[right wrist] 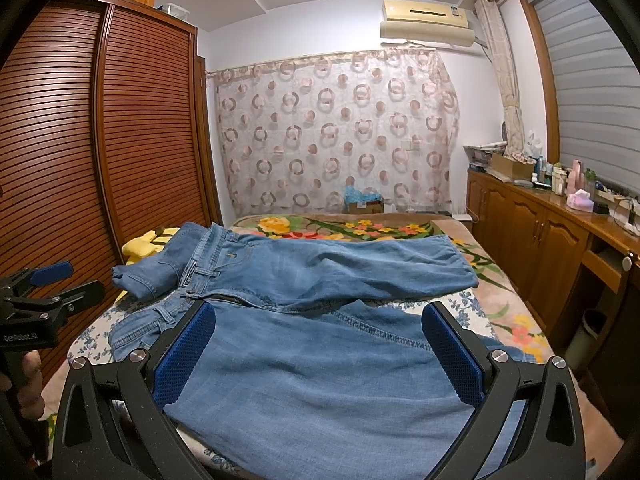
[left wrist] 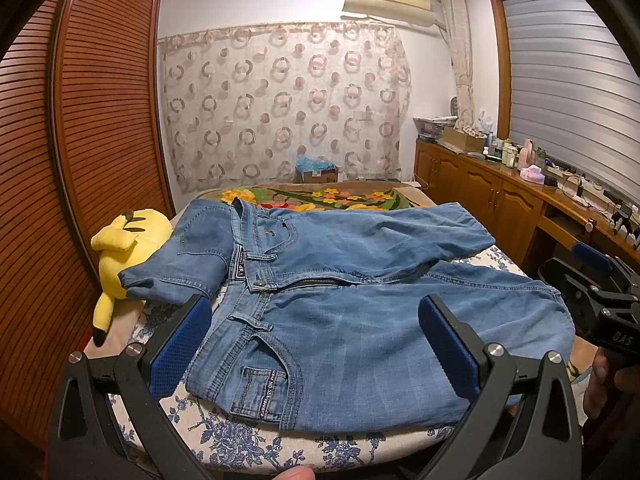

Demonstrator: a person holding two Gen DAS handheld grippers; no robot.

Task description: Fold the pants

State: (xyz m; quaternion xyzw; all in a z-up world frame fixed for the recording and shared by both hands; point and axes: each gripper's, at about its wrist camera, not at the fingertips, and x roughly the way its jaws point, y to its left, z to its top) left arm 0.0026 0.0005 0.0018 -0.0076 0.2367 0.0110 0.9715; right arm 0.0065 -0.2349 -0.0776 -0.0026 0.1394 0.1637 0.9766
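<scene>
Bed with a blue-and-white floral sheet (left wrist: 224,438) and a bright flowered blanket at its far end: carries the work.

Light blue denim pants (left wrist: 340,320): spread flat across the near half of the bed, front up, waistband toward the left edge, legs running toward the right edge. Near leg lying along the near edge; far leg angled away from it toward the far right corner, so the two legs apart rather than stacked. Waistband part turned over at the left, resting against a yellow plush toy (left wrist: 128,248) at the left edge. Zip partly open.

Left tongs (left wrist: 316,344): spread wide, blue pads either side of the hip pocket area, nothing held, apparently just above the cloth. Seen also from the right wrist view, at its left margin.

Right tongs (right wrist: 320,352): spread wide likewise, framing the near leg, nothing held.

Step in hand, as judged: opening stage, no fold made; both tongs positioned for a first grasp.

Next move, as judged: pinch the near side at waistband and lower leg, lift and carry it over onto the far leg, matching seams. Turned-over waistband and skewed far leg likely need straightening first.
</scene>
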